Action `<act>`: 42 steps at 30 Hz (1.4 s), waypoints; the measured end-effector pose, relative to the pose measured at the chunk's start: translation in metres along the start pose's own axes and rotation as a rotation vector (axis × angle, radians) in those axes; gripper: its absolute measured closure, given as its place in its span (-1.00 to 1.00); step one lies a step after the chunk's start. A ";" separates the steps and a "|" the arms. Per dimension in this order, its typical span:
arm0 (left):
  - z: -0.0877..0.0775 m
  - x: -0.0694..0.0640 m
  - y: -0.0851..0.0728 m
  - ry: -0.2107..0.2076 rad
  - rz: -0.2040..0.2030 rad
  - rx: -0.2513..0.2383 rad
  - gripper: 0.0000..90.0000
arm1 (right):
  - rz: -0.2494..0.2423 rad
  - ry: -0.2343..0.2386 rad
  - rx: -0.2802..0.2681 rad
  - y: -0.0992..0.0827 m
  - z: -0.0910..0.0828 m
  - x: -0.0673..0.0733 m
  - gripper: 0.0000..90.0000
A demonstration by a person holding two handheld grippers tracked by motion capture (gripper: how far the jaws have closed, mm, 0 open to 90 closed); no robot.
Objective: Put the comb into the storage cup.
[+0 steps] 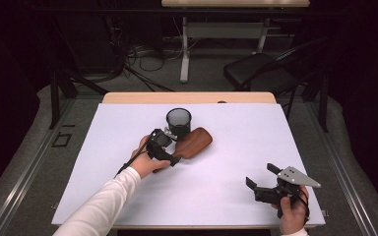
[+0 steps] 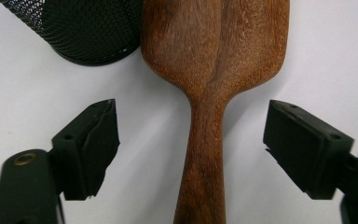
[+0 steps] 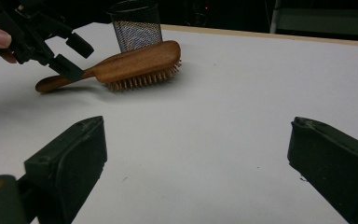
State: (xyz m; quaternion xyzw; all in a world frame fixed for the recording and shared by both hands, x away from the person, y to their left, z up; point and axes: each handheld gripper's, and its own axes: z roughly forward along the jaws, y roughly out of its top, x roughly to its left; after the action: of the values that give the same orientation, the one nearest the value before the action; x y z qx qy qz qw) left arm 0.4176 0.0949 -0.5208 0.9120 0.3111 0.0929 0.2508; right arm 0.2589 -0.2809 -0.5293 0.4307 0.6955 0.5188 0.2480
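No legible text, label, brand, number or sign anywhere in these views.

left gripper (image 2: 191, 144): jaws apart, arm extended | right gripper (image 3: 200, 163): jaws apart

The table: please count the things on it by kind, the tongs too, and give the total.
Wooden hairbrush: 1
Black mesh cup: 1
Tongs, both open: 2, the left tongs and the right tongs
Total: 4
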 end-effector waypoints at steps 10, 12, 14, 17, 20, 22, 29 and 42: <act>0.004 -0.001 0.001 0.002 0.031 0.003 -0.25 | -0.003 0.003 0.006 0.000 0.000 0.000 -0.90; 0.005 -0.003 0.001 0.001 0.032 0.002 -0.21 | -0.005 0.002 0.006 0.000 0.000 0.000 -0.90; 0.006 -0.003 0.002 -0.005 0.034 0.010 -0.15 | -0.006 0.002 0.007 0.000 0.000 0.000 -0.90; 0.008 -0.003 0.002 -0.002 0.040 0.014 -0.06 | -0.003 0.001 0.002 0.000 0.000 0.000 -0.90; 0.009 -0.003 0.002 -0.002 0.027 0.018 0.01 | -0.002 0.001 0.000 0.000 0.000 0.000 -0.90; 0.009 -0.002 0.002 -0.005 0.024 0.021 0.02 | -0.003 0.002 0.002 0.000 0.000 0.000 -0.90; 0.011 -0.001 0.001 -0.030 0.000 0.017 0.07 | -0.004 0.002 0.003 0.000 0.000 0.000 -0.90; 0.016 -0.002 0.001 -0.061 -0.002 0.033 0.27 | -0.005 0.001 0.001 0.000 0.000 -0.001 -0.90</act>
State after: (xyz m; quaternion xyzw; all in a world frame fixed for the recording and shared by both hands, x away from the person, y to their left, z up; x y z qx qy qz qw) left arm 0.4216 0.0866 -0.5342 0.9180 0.3059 0.0598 0.2453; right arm 0.2594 -0.2814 -0.5296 0.4286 0.6970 0.5183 0.2488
